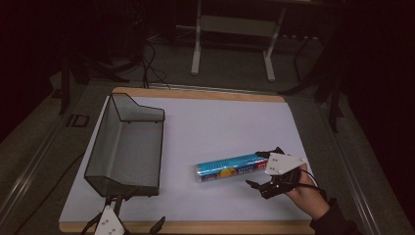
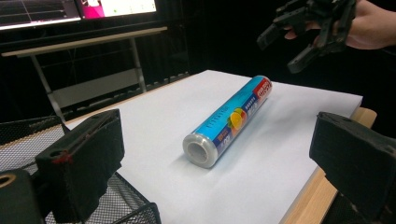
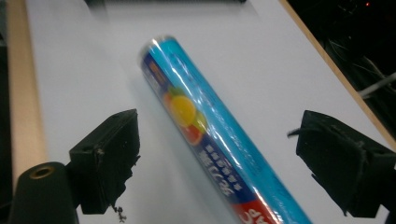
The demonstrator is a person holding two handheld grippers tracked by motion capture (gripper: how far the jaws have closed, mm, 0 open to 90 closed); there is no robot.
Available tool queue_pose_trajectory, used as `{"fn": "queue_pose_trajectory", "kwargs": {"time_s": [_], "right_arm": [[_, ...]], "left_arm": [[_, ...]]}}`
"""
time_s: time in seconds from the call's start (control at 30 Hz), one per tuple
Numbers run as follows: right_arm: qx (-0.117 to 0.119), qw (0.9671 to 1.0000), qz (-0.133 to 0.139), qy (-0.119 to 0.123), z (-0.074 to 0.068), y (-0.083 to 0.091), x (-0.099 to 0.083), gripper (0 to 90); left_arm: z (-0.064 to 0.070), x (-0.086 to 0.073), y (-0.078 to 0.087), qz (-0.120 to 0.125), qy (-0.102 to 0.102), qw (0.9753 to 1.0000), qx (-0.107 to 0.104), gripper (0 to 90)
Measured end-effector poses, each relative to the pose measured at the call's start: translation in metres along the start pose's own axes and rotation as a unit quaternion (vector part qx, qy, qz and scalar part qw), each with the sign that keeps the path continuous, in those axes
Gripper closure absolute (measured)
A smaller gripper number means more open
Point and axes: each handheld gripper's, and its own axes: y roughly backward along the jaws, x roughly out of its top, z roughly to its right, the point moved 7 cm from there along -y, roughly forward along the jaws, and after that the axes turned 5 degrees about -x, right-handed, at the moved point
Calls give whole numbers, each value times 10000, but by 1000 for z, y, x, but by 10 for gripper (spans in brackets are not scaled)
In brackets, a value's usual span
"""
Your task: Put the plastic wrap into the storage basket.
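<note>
As tongs (image 1: 261,169) gape; basket (image 1: 105,149) seemingly empty.

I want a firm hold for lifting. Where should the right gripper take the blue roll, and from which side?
Grip the blue roll across its round body near the right end, coming down from above. It lies flat on the white sheet, and the open right gripper already has a jaw on either side of that end.

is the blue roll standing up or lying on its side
Lying on its side. The blue roll rests lengthwise on the white sheet, open core end facing sideways.
</note>
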Motion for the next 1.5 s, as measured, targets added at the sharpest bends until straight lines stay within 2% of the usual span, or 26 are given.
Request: {"fn": "queue_pose_trajectory", "kwargs": {"time_s": [0.07, 0.13, 0.17, 0.23, 0.27, 0.37, 0.47, 0.67, 0.73, 0.83, 0.87, 1.0, 1.03, 1.07, 1.2, 1.23, 1.27, 1.3, 1.4, 1.43, 1.47, 1.5], "right_arm": [[-17, 9998, -137, 123, 3, -5, 0, 133], [187, 9993, -297, 106, 3, -10, -1, 134], [207, 9990, -389, 122, 4, -12, -1, 134], [297, 9974, -628, 207, 4, -17, -3, 139], [266, 9962, -791, 248, 5, -20, -4, 146], [324, 9918, -1235, 110, 6, -28, -7, 117], [406, 9902, -1338, -23, 6, -32, -8, 109], [730, 9813, -1765, -222, 12, -46, -7, 97], [539, 9800, -1894, -275, 16, -52, -7, 97], [640, 9786, -1951, -159, 17, -55, -5, 88], [610, 9783, -1982, -14, 17, -60, -3, 88], [649, 9713, -2260, 367, 12, -69, -3, 89], [579, 9710, -2271, 481, 12, -72, -3, 89], [640, 9691, -2319, 553, 10, -74, -3, 89], [636, 9637, -2493, 719, 11, -85, -3, 95], [645, 9612, -2563, 785, 12, -87, -4, 95], [645, 9612, -2563, 785, 12, -87, -4, 95], [599, 9557, -2693, 1027, 14, -92, -8, 108], [686, 9475, -2914, 1121, 14, -99, -12, 127], [686, 9475, -2914, 1121, 14, -99, -12, 127], [731, 9438, -2997, 1184, 13, -103, -13, 127], [731, 9438, -2997, 1184, 13, -103, -13, 127]], "left_arm": [[0, 0, 0, -2, -4, 10000, 1, 40], [0, 0, 0, -2, 3, 10000, -3, 40], [0, 0, 0, -3, 1, 10000, -4, 40], [0, 0, 0, -3, -2, 10000, -7, 40], [0, 0, 0, -3, -4, 10000, -6, 40], [0, 0, 0, -4, 4, 10000, -4, 40], [0, 0, 0, -6, 7, 10000, -8, 40], [0, 0, 0, -13, 8, 10000, -12, 40], [0, 0, 0, -13, 6, 10000, -12, 40], [0, 0, 0, 0, 0, 10000, -22, 40], [0, 0, 1, -1, -2, 10000, -18, 40], [0, 0, 1, -5, -3, 10000, -22, 40], [0, 0, 1, -7, -5, 10000, -19, 40], [0, 0, 1, -8, -5, 10000, -18, 40], [0, -1, 0, -14, 0, 10000, -21, 40], [0, -1, 0, -15, -3, 10000, -21, 40], [0, -1, 0, -15, -3, 10000, -21, 40], [0, -1, 1, -15, -3, 10000, -24, 40], [0, -1, 1, -21, -1, 10000, -19, 40], [0, -1, 1, -21, -1, 10000, -19, 40], [-1, -1, 1, -29, -9, 10000, -16, 40], [-1, -1, 1, -29, -9, 10000, -16, 40]]}}
